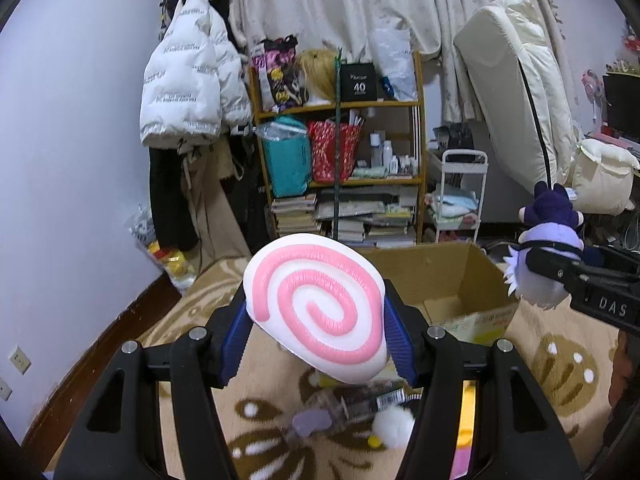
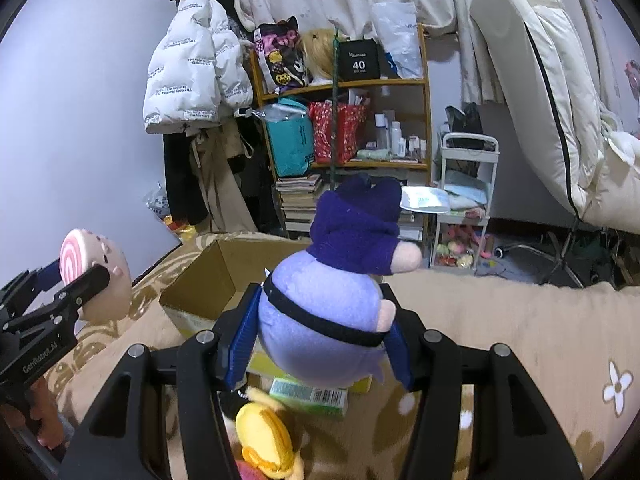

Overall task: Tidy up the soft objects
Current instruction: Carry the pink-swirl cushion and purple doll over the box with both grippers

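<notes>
left wrist view: left gripper (image 1: 316,316) clamps pink-swirl plush (image 1: 316,312), held above carpet (image 1: 560,344), near cardboard box (image 1: 460,276).
right wrist view: right gripper (image 2: 320,320) grips purple plush doll (image 2: 332,304), box beyond; yellow toy (image 2: 264,440) below.

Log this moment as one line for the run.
left gripper: shut on swirl plush | right gripper: shut on purple doll | cardboard box: open, ahead
</notes>
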`<state>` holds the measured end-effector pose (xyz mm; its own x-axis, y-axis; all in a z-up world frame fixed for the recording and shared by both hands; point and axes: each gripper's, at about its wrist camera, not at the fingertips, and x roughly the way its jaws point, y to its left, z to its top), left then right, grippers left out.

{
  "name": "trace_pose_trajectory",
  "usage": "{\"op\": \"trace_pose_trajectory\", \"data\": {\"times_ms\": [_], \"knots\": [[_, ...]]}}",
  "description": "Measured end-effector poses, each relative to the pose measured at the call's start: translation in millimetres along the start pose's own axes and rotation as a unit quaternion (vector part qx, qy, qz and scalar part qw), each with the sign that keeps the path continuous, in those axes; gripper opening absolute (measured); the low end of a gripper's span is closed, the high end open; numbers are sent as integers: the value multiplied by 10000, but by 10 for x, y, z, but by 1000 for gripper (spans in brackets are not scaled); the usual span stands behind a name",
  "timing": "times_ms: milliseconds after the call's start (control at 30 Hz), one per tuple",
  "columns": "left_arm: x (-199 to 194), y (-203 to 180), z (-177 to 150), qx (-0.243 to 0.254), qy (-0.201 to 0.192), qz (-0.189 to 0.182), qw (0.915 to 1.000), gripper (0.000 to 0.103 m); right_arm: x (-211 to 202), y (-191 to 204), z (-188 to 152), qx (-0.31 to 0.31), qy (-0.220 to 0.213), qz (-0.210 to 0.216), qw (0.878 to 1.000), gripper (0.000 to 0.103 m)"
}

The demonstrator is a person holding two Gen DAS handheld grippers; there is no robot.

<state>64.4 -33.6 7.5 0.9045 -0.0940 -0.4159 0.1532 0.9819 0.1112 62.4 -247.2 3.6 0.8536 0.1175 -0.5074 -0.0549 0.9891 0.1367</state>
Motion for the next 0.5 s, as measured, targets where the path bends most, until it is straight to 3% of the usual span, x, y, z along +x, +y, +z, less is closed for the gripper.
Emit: {"op": "trace_pose_trajectory", "data": {"times_ms": [333,500], "knots": [[441,-115,199,50,-59,-47,10000,60,210,-30,75,-106,-71,67,9999,60],[681,-160,178,-43,140,-275,9995,61,390,-6,69,-155,-19,122,9998,60]]}}
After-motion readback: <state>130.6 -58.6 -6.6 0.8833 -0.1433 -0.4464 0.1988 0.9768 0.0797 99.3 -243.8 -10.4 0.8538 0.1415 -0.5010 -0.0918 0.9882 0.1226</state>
